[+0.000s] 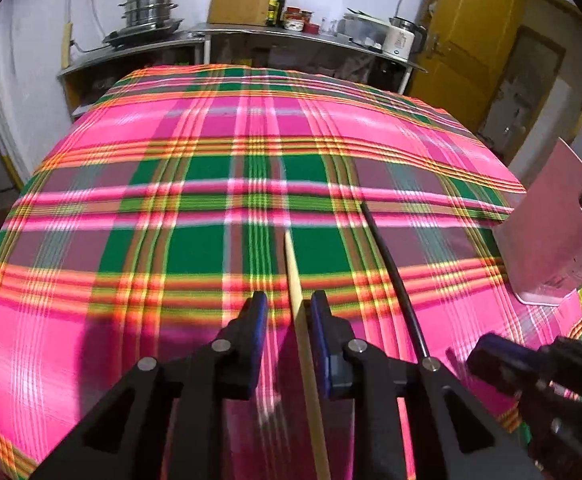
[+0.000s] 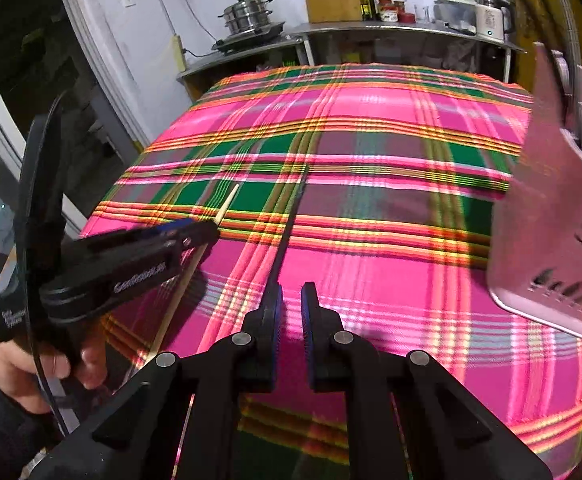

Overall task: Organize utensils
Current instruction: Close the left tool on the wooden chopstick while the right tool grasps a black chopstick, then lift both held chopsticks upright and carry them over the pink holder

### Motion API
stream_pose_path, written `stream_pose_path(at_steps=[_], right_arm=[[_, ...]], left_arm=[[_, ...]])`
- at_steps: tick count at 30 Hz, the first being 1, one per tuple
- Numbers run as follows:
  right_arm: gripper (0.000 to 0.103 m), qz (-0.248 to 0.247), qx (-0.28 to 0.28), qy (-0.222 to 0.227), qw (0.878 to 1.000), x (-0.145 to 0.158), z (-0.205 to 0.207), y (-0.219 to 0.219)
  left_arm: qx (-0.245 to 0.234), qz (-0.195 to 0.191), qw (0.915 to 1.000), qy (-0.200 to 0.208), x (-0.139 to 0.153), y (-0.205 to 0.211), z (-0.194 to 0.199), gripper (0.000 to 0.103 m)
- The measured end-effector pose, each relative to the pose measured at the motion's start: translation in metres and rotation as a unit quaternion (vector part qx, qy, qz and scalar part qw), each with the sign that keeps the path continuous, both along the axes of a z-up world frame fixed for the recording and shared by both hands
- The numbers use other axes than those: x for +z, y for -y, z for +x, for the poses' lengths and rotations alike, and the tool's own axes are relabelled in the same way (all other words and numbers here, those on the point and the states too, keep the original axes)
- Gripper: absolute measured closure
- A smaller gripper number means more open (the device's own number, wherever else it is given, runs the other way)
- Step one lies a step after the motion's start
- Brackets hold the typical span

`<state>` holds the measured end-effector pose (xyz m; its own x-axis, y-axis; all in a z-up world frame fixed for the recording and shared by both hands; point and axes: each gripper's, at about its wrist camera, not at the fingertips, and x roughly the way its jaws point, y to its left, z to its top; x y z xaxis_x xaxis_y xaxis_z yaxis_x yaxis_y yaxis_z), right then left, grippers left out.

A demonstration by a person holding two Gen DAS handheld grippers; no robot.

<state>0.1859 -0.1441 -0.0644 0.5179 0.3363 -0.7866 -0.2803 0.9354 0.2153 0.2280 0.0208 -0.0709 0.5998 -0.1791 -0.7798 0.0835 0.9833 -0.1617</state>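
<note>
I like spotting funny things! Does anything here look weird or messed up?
Nothing looks spilled or broken. One odd thing is that the two sticks don't match. The left gripper has a pale wooden chopstick, and the right gripper has a black chopstick.

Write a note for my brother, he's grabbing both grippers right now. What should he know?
Left gripper: shut on the pale chopstick, held above the checked cloth.
Right gripper: seems shut on the black chopstick.
Pink holder: stands at the cloth's right side.
Done: both chopsticks picked up.
Left: put both into the holder.
</note>
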Motion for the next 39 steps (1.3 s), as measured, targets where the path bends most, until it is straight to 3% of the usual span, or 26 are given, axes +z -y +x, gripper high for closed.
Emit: stream_pose_path(at_steps=[7,11,13,27,39], right_arm=[[0.094,-0.002,0.005,-0.007,1.0,-0.007,0.012,-0.011],[0.094,-0.004,0.006,-0.008,1.0,-0.009,0.019,-0.017],[0.094,-0.007,0.008,-0.01,1.0,-0.011,0.022,-0.021],[0.095,-0.023,0.006,-0.024,0.999,-0.017,0.04,-0.034],[0.097,0.02,0.014,0.023,0.999,0.031,0.02,-0.02]], left_arm=[[-0.016,0.025,0.9995,0.015,0.0,0.004,0.016,0.08],[-0.013,0.033,0.9992,0.019,-0.001,0.001,0.018,0.09],[-0.01,0.03,0.9993,0.018,-0.001,-0.002,0.02,0.095],[-0.009,0.011,0.9998,0.017,0.006,-0.018,0.019,0.097],[0.003,-0.018,0.9982,0.058,0.053,-0.035,-0.005,0.097]])
